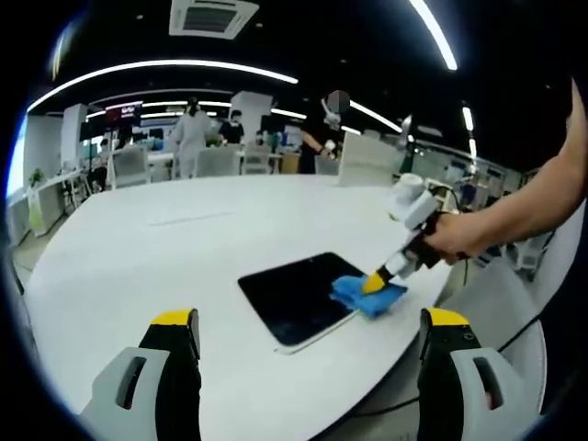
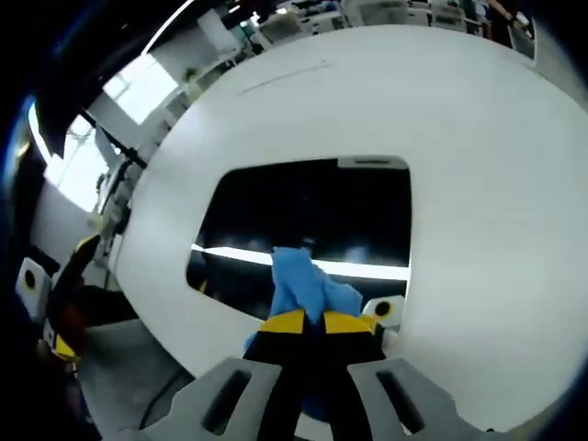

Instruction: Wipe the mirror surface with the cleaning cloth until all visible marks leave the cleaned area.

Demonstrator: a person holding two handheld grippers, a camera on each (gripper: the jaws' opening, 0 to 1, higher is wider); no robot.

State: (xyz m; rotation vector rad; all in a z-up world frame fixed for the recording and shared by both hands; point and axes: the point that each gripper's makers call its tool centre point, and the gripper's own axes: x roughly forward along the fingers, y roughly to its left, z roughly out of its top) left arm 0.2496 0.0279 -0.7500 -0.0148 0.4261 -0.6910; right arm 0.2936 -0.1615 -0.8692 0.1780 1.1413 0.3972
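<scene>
Blue cleaning cloth (image 2: 308, 289) clenched in right gripper (image 2: 312, 323), pressed on mirror (image 2: 312, 207) ahead; left gripper (image 1: 308, 322) released, hovering. Risk: mirror sliding toward tabletop (image 1: 165, 239) edge.

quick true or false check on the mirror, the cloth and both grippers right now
1. The right gripper is shut on the blue cloth. True.
2. The cloth lies at the middle of the mirror. False: it sits at a corner of it, on the side nearest the right gripper.
3. The left gripper is pressing on the mirror. False: its jaws are open and apart from it, holding nothing.
4. The mirror lies flat on the white table. True.
5. The cloth is yellow. False: it is blue.
</scene>
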